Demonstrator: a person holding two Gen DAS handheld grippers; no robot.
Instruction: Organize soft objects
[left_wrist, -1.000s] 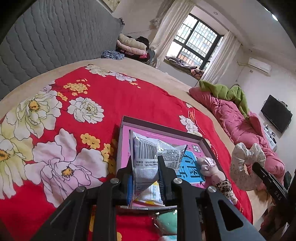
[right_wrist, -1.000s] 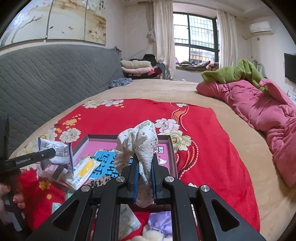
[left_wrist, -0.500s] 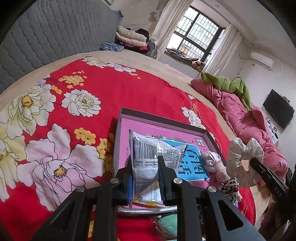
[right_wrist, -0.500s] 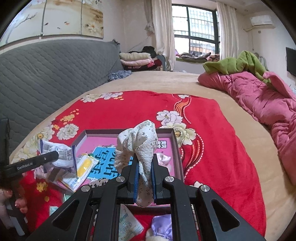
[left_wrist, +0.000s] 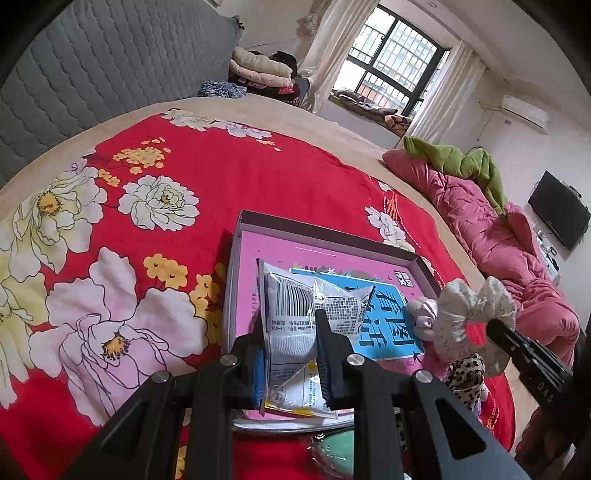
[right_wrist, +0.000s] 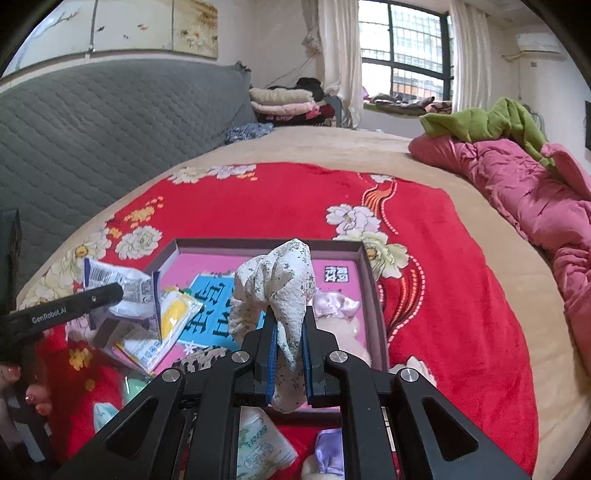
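Observation:
My left gripper (left_wrist: 290, 325) is shut on a white plastic packet with a barcode (left_wrist: 295, 314), held over the near left part of a pink-lined box (left_wrist: 317, 230). That packet also shows in the right wrist view (right_wrist: 125, 288). My right gripper (right_wrist: 289, 328) is shut on a white floral scrunchie (right_wrist: 275, 284), held above the box (right_wrist: 266, 243); the scrunchie also shows in the left wrist view (left_wrist: 472, 314). In the box lie a pale pink scrunchie (right_wrist: 336, 306), a leopard-print scrunchie (left_wrist: 467, 373) and a yellow-and-white packet (right_wrist: 166, 332).
The box sits on a red floral blanket (left_wrist: 221, 173) on a bed. A mint-green soft item (left_wrist: 332, 450), a tissue pack (right_wrist: 258, 443) and a purple item (right_wrist: 328, 454) lie in front of the box. A pink quilt (right_wrist: 535, 199) lies at the right.
Both grippers keep their hold. The views have shifted slightly: both grippers have edged closer over the box, and the right gripper with the floral scrunchie has come lower and nearer the box's right side.

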